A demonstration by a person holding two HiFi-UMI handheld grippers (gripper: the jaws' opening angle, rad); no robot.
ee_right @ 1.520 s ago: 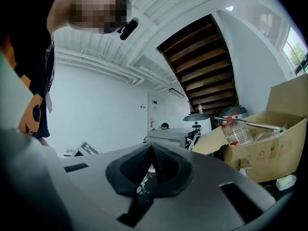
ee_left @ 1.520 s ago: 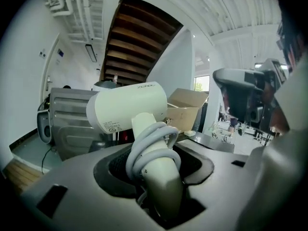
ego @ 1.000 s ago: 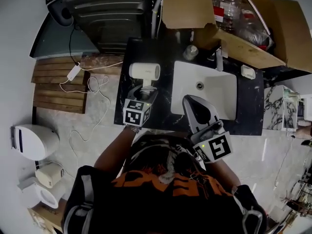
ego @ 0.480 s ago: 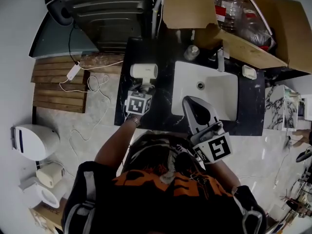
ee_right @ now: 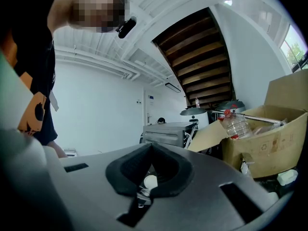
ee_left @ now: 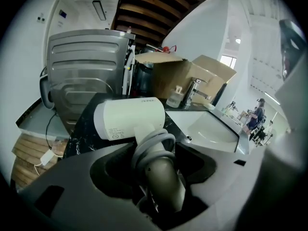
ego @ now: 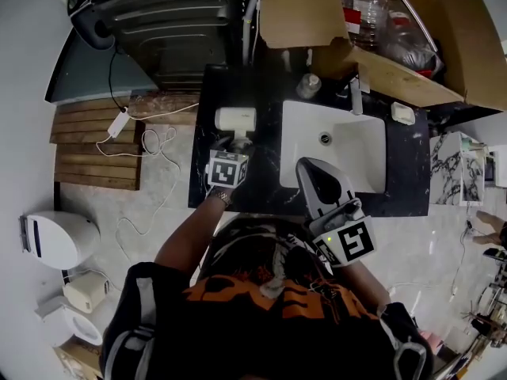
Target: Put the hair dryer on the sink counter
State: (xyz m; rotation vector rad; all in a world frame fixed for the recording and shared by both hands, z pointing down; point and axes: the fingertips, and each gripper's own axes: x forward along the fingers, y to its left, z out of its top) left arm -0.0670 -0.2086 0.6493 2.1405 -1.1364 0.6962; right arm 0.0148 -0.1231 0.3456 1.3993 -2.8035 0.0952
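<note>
A white hair dryer lies on the black sink counter, left of the basin. In the left gripper view its barrel points sideways, and its grey handle, wrapped in cord, runs back toward me. My left gripper straddles that handle. Its jaws are opening, with dark gaps on both sides of the handle. My right gripper hovers over the basin's near edge, shut and empty, and its pads meet in the right gripper view.
A white basin with a faucet fills the counter's right part. A small jar and a soap bar sit at the back. Cardboard boxes overhang the rear. A grey appliance stands behind, and a cable lies on the floor.
My left gripper has edged forward over the counter toward the dryer, which has hardly shifted. The right gripper has stayed where it was.
</note>
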